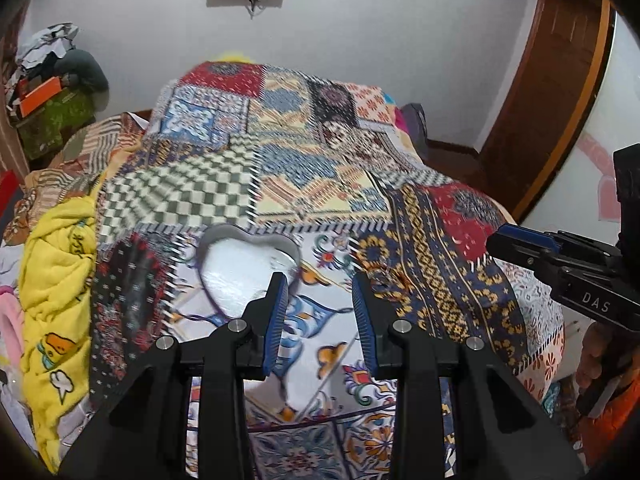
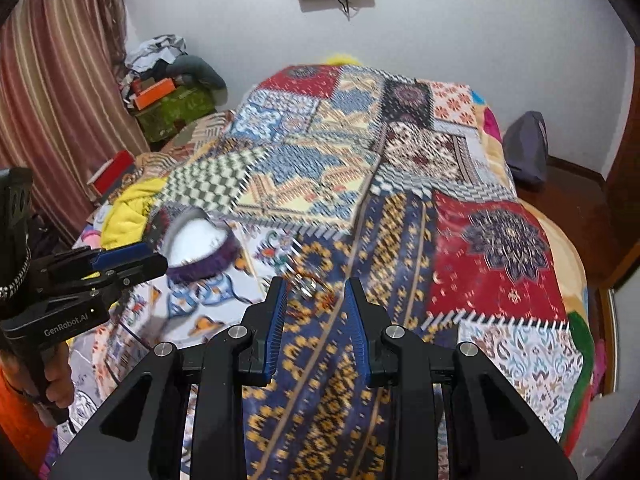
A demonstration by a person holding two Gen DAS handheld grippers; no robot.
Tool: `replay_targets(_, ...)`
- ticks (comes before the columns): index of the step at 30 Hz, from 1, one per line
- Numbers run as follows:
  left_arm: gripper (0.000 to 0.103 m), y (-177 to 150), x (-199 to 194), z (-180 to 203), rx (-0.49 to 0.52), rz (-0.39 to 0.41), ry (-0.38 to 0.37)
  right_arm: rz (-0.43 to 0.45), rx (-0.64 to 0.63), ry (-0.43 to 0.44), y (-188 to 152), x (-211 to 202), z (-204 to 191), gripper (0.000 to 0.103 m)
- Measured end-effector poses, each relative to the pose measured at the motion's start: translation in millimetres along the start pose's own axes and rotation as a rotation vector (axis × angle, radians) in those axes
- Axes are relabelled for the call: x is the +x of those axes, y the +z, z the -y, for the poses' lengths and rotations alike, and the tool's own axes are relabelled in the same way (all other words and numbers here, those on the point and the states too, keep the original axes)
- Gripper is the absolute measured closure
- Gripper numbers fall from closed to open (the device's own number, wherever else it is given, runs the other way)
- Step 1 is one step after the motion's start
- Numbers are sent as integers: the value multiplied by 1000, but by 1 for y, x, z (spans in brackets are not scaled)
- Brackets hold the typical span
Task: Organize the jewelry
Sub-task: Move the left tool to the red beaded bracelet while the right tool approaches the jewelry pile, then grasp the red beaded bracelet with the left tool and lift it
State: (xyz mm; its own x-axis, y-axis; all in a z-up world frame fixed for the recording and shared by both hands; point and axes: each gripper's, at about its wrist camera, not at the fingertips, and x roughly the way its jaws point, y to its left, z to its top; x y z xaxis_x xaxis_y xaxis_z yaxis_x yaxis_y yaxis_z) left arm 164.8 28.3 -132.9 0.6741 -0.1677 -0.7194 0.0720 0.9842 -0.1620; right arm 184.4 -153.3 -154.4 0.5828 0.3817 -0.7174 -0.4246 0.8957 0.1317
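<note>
Only right wrist view shows jewelry [image 2: 308,286] between gripper [image 2: 316,292] fingers.

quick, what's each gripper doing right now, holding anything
left gripper: open, holding nothing, beside the heart-shaped box.
right gripper: open, holding nothing, jewelry on the quilt between its fingertips.

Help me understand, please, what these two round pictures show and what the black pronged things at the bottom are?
Each picture comes from a fisheye camera on a hand-held gripper, looking along its two blue-padded fingers. The left gripper and right gripper are both open and hold nothing. Below them is a bed under a colourful patchwork quilt. On it sits an open heart-shaped box with a white lining. Small blurred jewellery pieces lie on the quilt near the right gripper's fingertips; I cannot tell what they are.
</note>
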Motion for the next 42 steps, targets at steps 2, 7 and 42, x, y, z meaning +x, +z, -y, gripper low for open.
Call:
replay_targets(2, 71, -2, 9, 7, 9, -18, -5, -18, 4, -3, -5, 4, 5, 76)
replay_targets(7, 71, -7, 33, 17, 16, -64, -21, -75, 14, -2, -16, 21, 16, 76)
replay_targets(42, 98, -3, 138, 39, 35, -178, -23, -130, 88, 38, -26, 50, 51, 76)
